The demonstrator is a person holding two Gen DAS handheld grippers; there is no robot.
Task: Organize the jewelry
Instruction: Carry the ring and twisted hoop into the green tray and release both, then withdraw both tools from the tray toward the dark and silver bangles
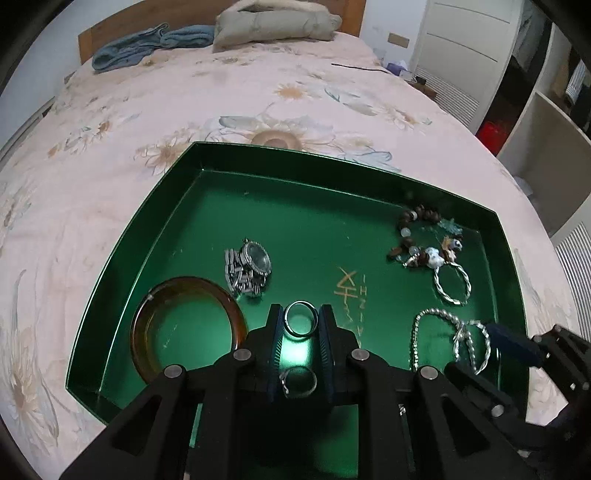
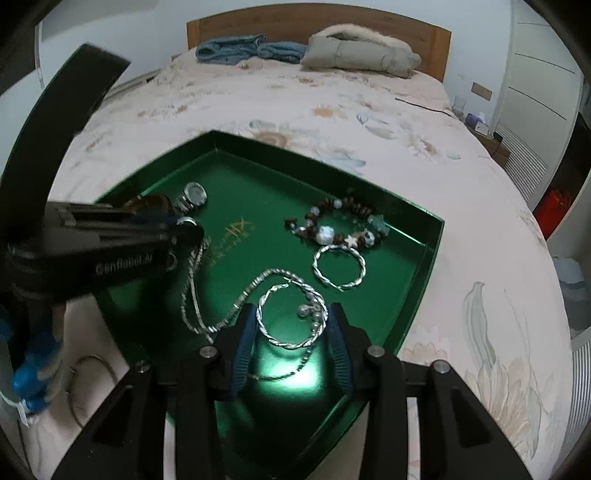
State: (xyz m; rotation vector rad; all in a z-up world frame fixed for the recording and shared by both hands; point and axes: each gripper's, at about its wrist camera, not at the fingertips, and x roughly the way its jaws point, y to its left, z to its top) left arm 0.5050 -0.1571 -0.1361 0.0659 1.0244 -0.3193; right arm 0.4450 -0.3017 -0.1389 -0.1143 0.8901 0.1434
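A green tray (image 1: pixel 155 206) lies on the bed. My left gripper (image 1: pixel 301 319) is shut on a silver ring (image 1: pixel 300 318) and holds it over the tray. A second ring (image 1: pixel 298 382) lies under the fingers. An amber bangle (image 1: pixel 184 328) and a silver watch (image 1: pixel 249 267) lie at the left. A beaded bracelet (image 1: pixel 424 236) and a twisted silver bangle (image 1: pixel 452 282) lie at the right. My right gripper (image 2: pixel 291 326) is open around another twisted silver bangle (image 2: pixel 291 317) with a silver chain (image 2: pixel 207 295) beside it.
The tray (image 2: pixel 424 266) sits on a floral bedsheet (image 1: pixel 258 92). A blue garment (image 1: pixel 147 44) and a beige jacket (image 1: pixel 273 22) lie at the headboard. White cabinets (image 1: pixel 461 48) and shelves (image 1: pixel 546 147) stand to the right of the bed.
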